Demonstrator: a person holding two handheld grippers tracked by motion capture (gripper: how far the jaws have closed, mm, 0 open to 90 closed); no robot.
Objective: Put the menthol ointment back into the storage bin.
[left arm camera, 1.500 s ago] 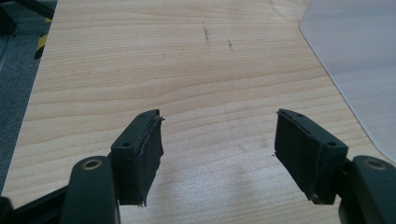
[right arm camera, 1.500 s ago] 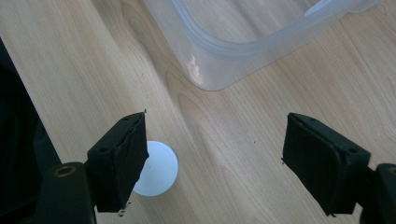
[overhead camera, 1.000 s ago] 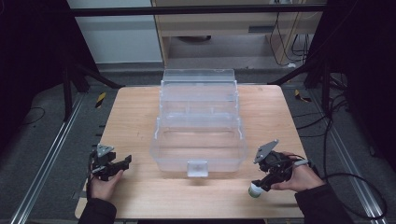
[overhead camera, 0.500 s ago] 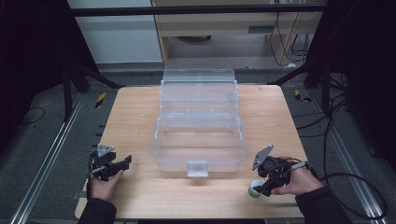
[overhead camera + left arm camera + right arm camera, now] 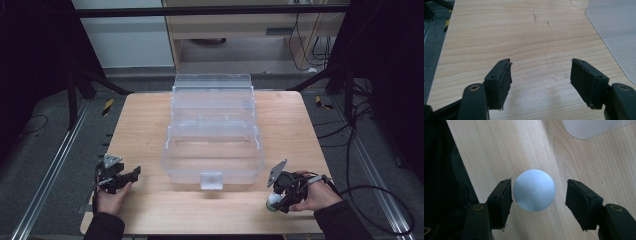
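Closing in, the right gripper point(image 5: 539, 192) had dropped over the pale ball point(image 5: 534, 190) near the table's point(image 5: 150, 125) front right corner; ball sat between its jaws, ungripped; left gripper point(image 5: 540, 75) stood released.

The clear box point(image 5: 596, 127) is cut off by the top edge.

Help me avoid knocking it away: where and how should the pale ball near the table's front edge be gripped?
Grip the ball across its widest middle, coming straight down from above. It is round and smooth, lying free on the table, so off-centre pads would likely squeeze it out. The right gripper already straddles it, jaws just closing, one pad near it, the other apart.
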